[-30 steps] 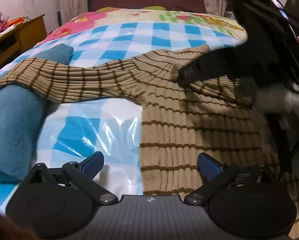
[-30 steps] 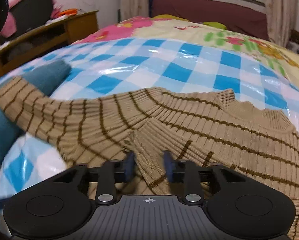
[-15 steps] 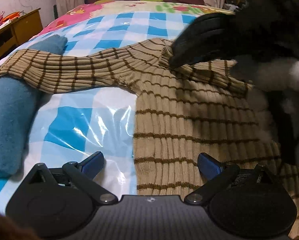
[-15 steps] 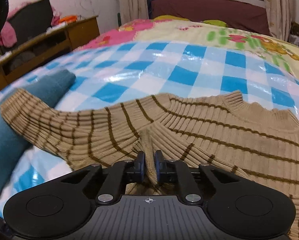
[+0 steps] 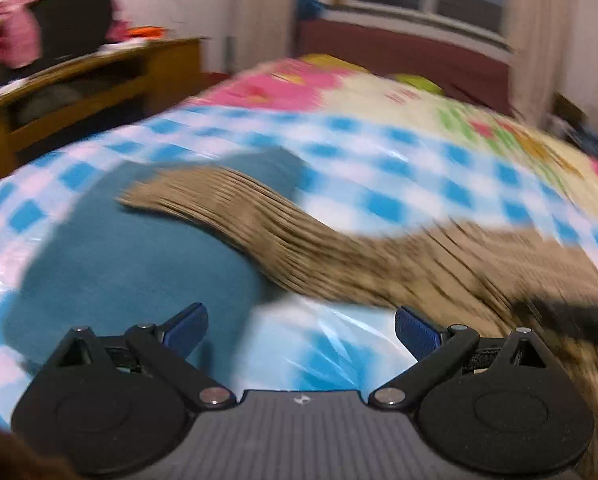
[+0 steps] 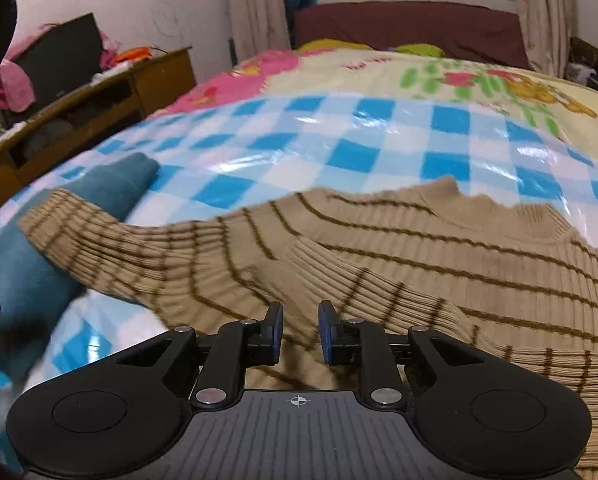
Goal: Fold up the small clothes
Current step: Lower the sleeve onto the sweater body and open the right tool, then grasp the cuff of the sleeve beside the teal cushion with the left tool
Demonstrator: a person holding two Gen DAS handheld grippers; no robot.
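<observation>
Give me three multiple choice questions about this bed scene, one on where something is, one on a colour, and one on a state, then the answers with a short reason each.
1. Where does the end of the sweater's outstretched sleeve lie?
A. On the teal cloth
B. On the wooden desk
C. Over the window sill

2. What colour are the sweater's thin stripes?
A. Red
B. Dark brown
C. White

3. How does the left gripper stand?
A. Shut on the sleeve
C. Shut on the teal cloth
B. Open, holding nothing

Answers: 1 A, the cuff rests across the teal cloth in both views. 2 B, dark brown lines cross the tan knit. 3 B, its blue pads stand wide apart with only the checked sheet showing between them.
</observation>
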